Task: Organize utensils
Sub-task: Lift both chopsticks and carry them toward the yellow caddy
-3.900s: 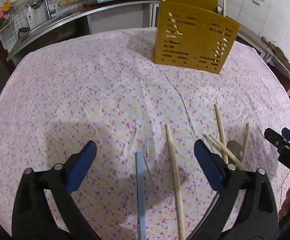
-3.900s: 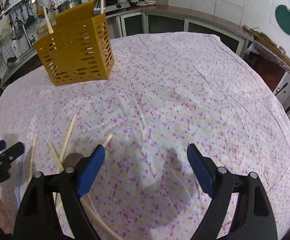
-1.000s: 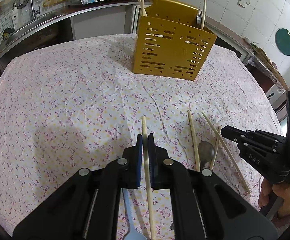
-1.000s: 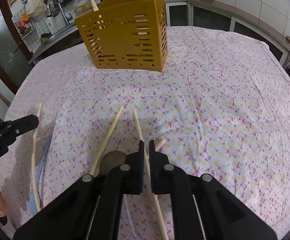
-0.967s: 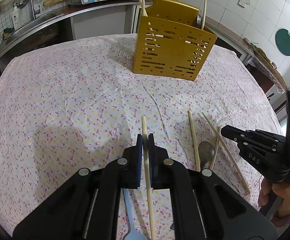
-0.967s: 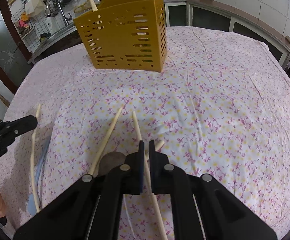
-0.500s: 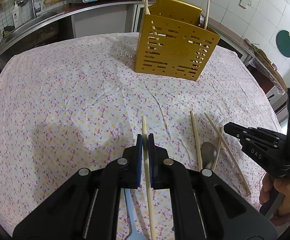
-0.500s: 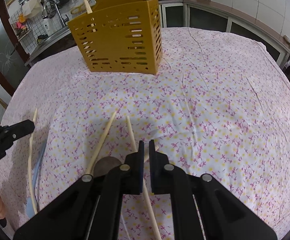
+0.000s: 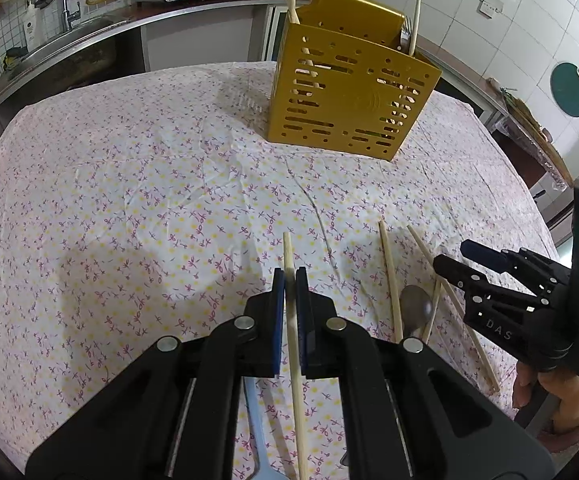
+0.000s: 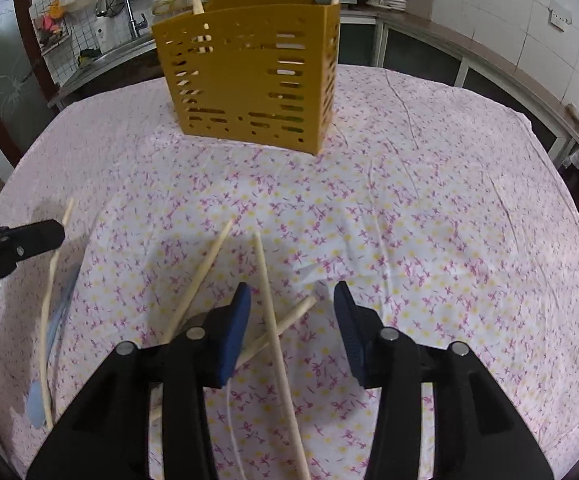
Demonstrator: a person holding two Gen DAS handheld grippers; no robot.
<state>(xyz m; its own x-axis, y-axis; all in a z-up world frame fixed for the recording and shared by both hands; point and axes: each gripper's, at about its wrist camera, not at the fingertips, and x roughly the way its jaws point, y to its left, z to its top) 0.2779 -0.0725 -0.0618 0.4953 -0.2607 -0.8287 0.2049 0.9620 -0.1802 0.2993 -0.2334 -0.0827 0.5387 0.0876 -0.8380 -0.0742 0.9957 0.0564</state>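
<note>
One yellow slotted holder (image 9: 353, 92) stands on the flowered tablecloth (image 9: 129, 200), with three pale chopsticks and some metal cutlery sticking out of its top. In front of the holder, four more chopsticks lie or are held over the cloth. The left gripper (image 9: 290, 280) is clenched on one chopstick (image 9: 289, 252), a thin, straight, pale wooden stick whose tip points toward the holder. To the right of this one, three chopsticks lie around a single metal spoon (image 9: 416, 309). The right gripper (image 10: 292, 300) is opening; a long chopstick (image 10: 267, 292) runs between its blue pads (image 10: 236, 320), which do not press on it. A light blue utensil (image 9: 258, 432) lies under the left gripper.
</note>
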